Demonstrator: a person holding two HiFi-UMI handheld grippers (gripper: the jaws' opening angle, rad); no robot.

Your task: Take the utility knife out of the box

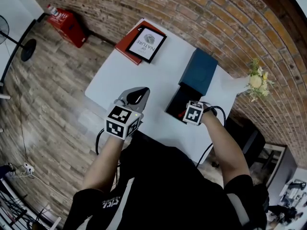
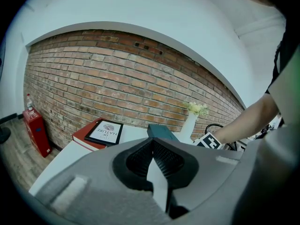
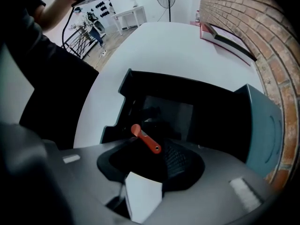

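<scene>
The orange utility knife (image 3: pixel 146 138) lies tilted inside the open black box (image 3: pixel 161 86), right between the tips of my right gripper (image 3: pixel 151 148). The jaws stand apart on either side of it and do not press on it. From the head view the right gripper (image 1: pixel 192 113) points straight down into the black box (image 1: pixel 175 99) at the table's right side; the knife is hidden there. My left gripper (image 1: pixel 138 95) hovers over the white table (image 1: pixel 127 73) left of the box, jaws shut and empty. In its own view the left gripper (image 2: pixel 152 148) faces the brick wall.
The box's blue lid (image 1: pixel 201 71) lies just behind the box. A framed print on a red book (image 1: pixel 146 43) sits at the table's far end. A white vase of flowers (image 1: pixel 256 83) stands at the right edge by the brick wall. A red case (image 1: pixel 67 25) is on the floor.
</scene>
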